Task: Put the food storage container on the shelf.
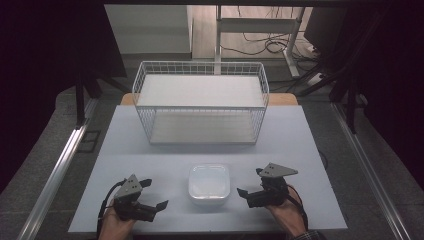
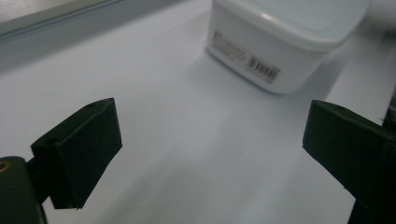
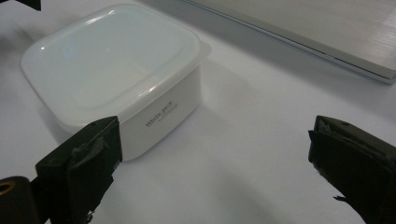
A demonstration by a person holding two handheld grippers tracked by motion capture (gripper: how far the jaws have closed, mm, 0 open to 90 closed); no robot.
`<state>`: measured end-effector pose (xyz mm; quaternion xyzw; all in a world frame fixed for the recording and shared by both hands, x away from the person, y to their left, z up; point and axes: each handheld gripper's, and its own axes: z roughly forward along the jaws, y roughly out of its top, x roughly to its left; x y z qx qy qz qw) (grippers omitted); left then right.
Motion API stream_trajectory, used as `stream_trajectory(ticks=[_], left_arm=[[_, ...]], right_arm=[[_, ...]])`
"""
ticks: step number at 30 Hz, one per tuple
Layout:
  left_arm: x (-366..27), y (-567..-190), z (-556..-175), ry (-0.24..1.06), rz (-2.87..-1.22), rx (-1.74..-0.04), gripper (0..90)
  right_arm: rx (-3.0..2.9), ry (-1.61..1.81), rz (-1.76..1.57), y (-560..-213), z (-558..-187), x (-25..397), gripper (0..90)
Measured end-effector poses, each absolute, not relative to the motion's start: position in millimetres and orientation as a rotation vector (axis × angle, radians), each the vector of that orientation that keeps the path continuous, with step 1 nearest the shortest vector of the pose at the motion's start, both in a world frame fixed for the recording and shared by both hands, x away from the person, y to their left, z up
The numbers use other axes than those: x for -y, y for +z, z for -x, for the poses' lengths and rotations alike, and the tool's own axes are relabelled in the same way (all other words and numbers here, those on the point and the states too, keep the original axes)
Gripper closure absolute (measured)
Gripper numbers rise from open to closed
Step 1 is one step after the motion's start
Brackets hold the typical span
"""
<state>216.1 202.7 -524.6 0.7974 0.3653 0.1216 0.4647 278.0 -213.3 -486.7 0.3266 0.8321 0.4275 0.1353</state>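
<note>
A white lidded plastic container sits on the white table near the front edge, between my two grippers. My left gripper rests to its left, held by a hand, jaws wide apart and empty. My right gripper rests to its right, also open and empty. In the left gripper view the container stands ahead and to the right, a barcode label on its side. In the right gripper view the container lies ahead at the left, its lid on, printed text on its wall.
A white wire basket with a flat bottom stands at the back middle of the table. Metal rails run along both sides of the table. Beyond the table are a desk frame and cables on the floor.
</note>
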Motion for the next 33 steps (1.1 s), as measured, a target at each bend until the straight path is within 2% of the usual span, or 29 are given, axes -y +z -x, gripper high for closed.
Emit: stream_trajectory(ticks=[5, 12, 13, 17, 24, 30, 33], left_arm=[[-194, -519, -221, 0.239, -1.953, -0.885, 4.1], [-182, -511, -230, 0.234, -1.946, -0.921, 0.8], [-180, -508, -235, 0.198, -1.915, -0.915, 0.8], [-173, -505, -244, 0.145, -1.918, -0.909, 1.6], [-157, -497, -258, 0.129, -1.946, -0.889, 4.9], [-135, -492, -276, 0.121, -1.991, -0.847, 6.6], [-127, -501, -284, 0.077, -2.007, -0.860, 6.4]], right_arm=[[-2.417, 1.257, -0.949, -482, -279, 209, 2.8], [-2.430, 1.255, -0.928, -478, -281, 198, 2.6], [-2.432, 1.249, -0.930, -477, -282, 196, 2.4], [-2.446, 1.227, -0.915, -474, -282, 188, 0.6], [-2.516, 1.214, -0.942, -476, -287, 176, 0.3], [-2.579, 1.236, -0.973, -475, -293, 162, 4.1], [-2.602, 1.219, -0.991, -479, -298, 157, 5.4]])
